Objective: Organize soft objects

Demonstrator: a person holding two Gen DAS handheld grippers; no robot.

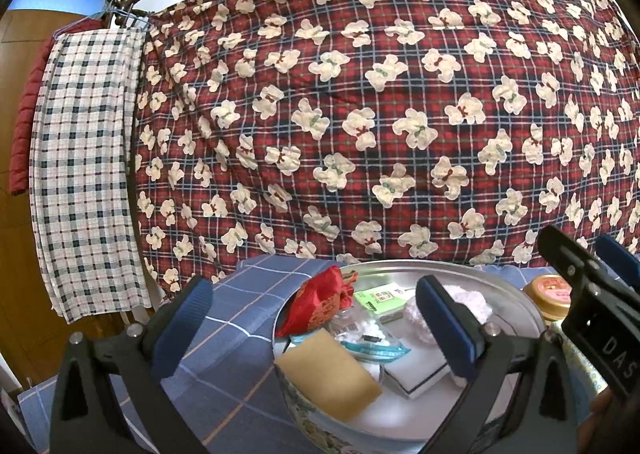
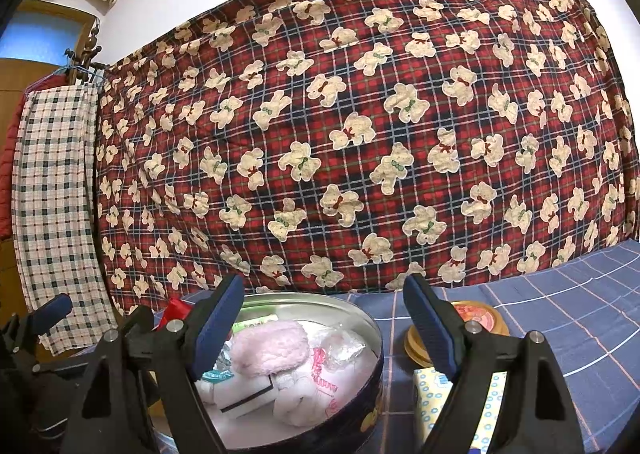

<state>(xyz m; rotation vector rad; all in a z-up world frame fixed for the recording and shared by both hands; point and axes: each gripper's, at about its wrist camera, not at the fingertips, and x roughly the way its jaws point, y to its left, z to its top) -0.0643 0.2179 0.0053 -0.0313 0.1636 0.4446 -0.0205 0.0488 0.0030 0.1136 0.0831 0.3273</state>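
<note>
A round metal tin (image 1: 516,294) (image 2: 360,318) stands on the blue checked cloth. It holds a red pouch (image 1: 320,304), a yellow sponge (image 1: 332,372), a green packet (image 1: 380,300), a pink fluffy item (image 2: 272,346), a white box (image 2: 244,390) and plastic packets. My left gripper (image 1: 316,310) is open and empty, just above the tin's near side. My right gripper (image 2: 324,318) is open and empty, over the tin's right rim; it also shows at the right of the left wrist view (image 1: 592,278).
A jar with a gold and red lid (image 2: 480,320) (image 1: 550,294) stands right of the tin. A yellow patterned packet (image 2: 436,394) lies in front of it. A red bear-print quilt (image 1: 360,114) hangs behind the table. A checked cloth (image 1: 84,174) hangs at left.
</note>
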